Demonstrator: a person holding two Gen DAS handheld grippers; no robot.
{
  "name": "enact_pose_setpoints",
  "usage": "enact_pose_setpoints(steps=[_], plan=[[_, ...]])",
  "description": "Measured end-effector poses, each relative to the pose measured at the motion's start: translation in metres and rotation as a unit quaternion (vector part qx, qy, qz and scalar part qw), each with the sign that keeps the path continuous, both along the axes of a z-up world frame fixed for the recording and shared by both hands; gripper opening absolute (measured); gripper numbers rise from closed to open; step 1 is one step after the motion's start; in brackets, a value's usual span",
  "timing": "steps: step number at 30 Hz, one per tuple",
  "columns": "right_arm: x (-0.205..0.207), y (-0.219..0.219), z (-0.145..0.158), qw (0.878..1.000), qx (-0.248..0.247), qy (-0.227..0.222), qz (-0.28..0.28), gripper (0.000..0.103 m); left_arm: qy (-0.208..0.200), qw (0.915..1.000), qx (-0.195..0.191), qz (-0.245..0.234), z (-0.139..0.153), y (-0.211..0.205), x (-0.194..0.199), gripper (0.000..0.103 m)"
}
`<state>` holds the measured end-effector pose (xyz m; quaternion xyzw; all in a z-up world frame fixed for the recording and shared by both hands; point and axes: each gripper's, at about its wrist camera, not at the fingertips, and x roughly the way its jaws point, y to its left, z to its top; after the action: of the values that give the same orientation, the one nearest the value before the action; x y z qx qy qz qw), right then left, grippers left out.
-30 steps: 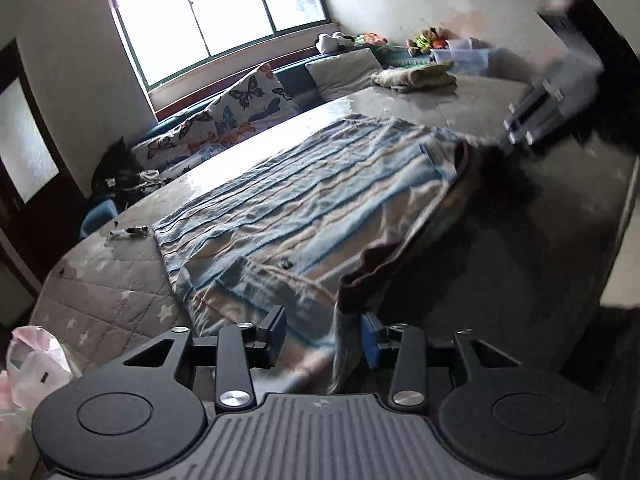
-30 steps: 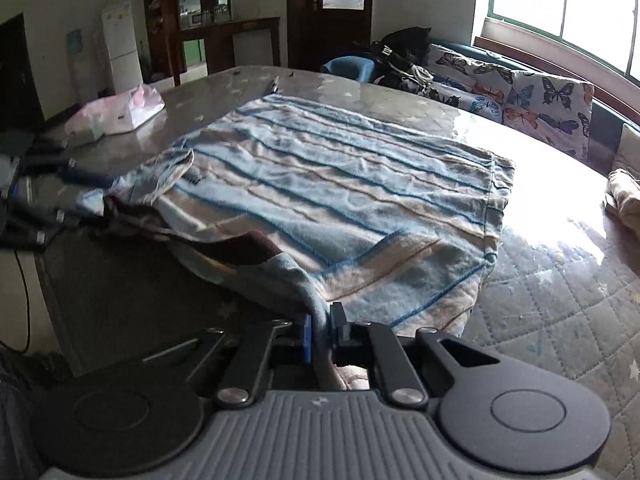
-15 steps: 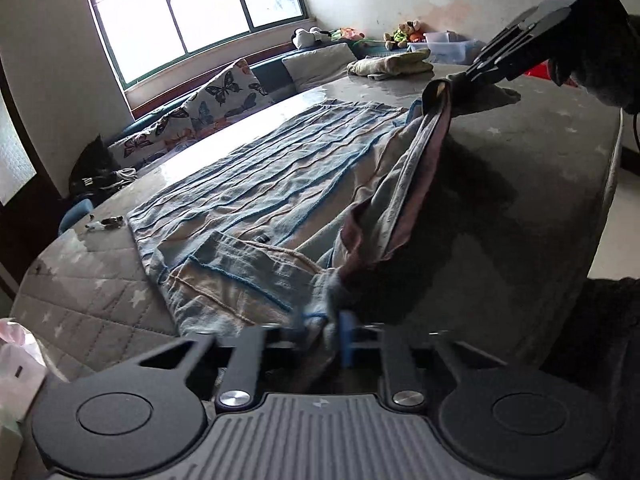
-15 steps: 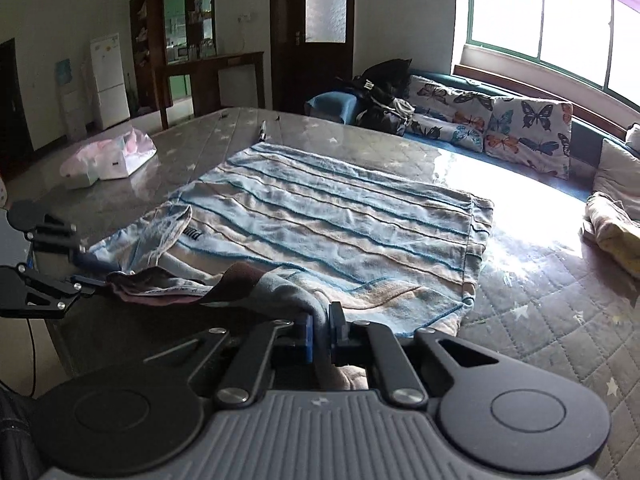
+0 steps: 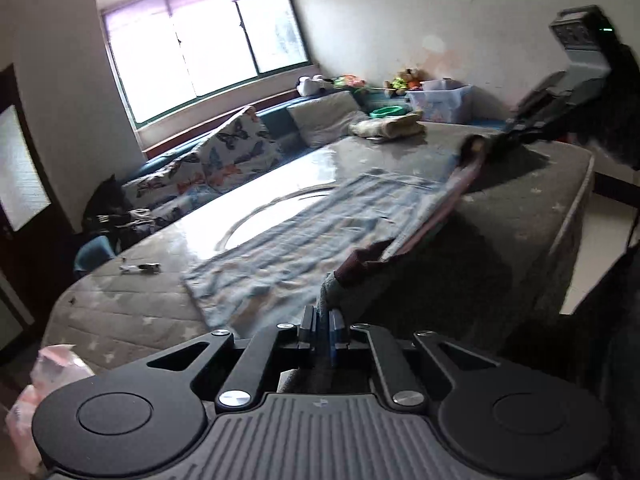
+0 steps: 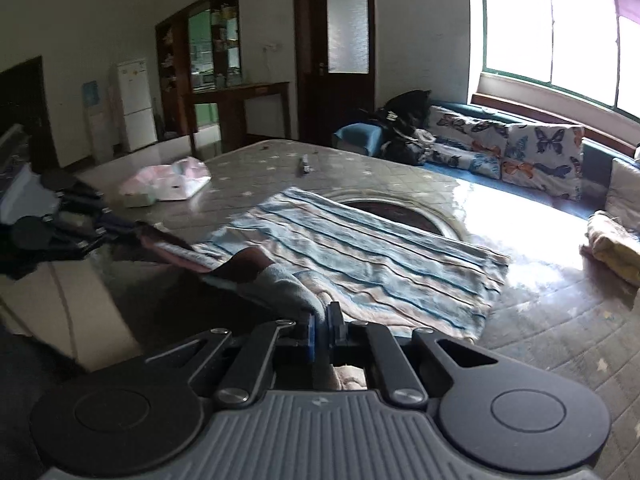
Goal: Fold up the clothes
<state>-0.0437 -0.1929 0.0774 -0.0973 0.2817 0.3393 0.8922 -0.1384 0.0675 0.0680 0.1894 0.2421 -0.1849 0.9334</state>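
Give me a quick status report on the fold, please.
Left hand-held gripper and right hand-held gripper both shut on the striped shirt's near edge, lifted. Far half flat on table. Nothing in the way.

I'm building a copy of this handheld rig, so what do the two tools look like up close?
Both match: the left tool and right tool have matte black linkage arms with silver pivot screws, blue pads on the fingertips, a ribbed grey housing between two round black discs, and a tiny pale logo on top. The far right tool shows a grey body with a green light.
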Motion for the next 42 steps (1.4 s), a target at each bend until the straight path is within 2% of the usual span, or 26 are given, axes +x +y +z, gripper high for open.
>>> enact_pose_setpoints(steps=[4, 7, 14, 19, 24, 30, 35, 39, 42], plan=[[0.004, 0.005, 0.006, 1.000, -0.001, 0.001, 0.005, 0.005, -0.014, 0.9996, -0.011, 0.021, 0.005, 0.003, 0.026, 0.006], [0.022, 0.008, 0.014, 1.000, 0.000, -0.004, 0.004, 0.005, -0.025, 0.9993, -0.008, 0.027, 0.011, 0.005, 0.051, 0.006], [0.096, 0.015, 0.030, 1.000, 0.001, -0.004, -0.012, 0.005, -0.037, 0.9987, 0.019, 0.030, 0.031, 0.005, 0.134, 0.006], [0.162, 0.024, 0.029, 0.999, -0.007, 0.011, -0.029, 0.004, -0.024, 0.9985, 0.034, 0.036, 0.028, 0.006, 0.204, 0.006], [0.228, 0.034, 0.009, 0.997, -0.023, 0.046, -0.050, 0.004, 0.017, 0.9984, 0.034, 0.041, 0.008, 0.008, 0.272, 0.007], [0.288, 0.042, -0.034, 0.992, -0.032, 0.091, -0.081, 0.004, 0.073, 0.9954, 0.043, 0.045, -0.030, 0.006, 0.333, 0.007], [0.316, 0.046, -0.072, 0.985, -0.036, 0.129, -0.107, 0.008, 0.096, 0.9923, 0.036, 0.069, -0.054, 0.009, 0.355, 0.011], [0.324, 0.045, -0.092, 0.981, -0.039, 0.142, -0.127, 0.025, 0.096, 0.9896, 0.042, 0.099, -0.065, 0.010, 0.363, 0.015], [0.326, 0.041, -0.091, 0.979, -0.027, 0.146, -0.138, 0.027, 0.089, 0.9895, 0.030, 0.110, -0.058, 0.011, 0.360, 0.015]])
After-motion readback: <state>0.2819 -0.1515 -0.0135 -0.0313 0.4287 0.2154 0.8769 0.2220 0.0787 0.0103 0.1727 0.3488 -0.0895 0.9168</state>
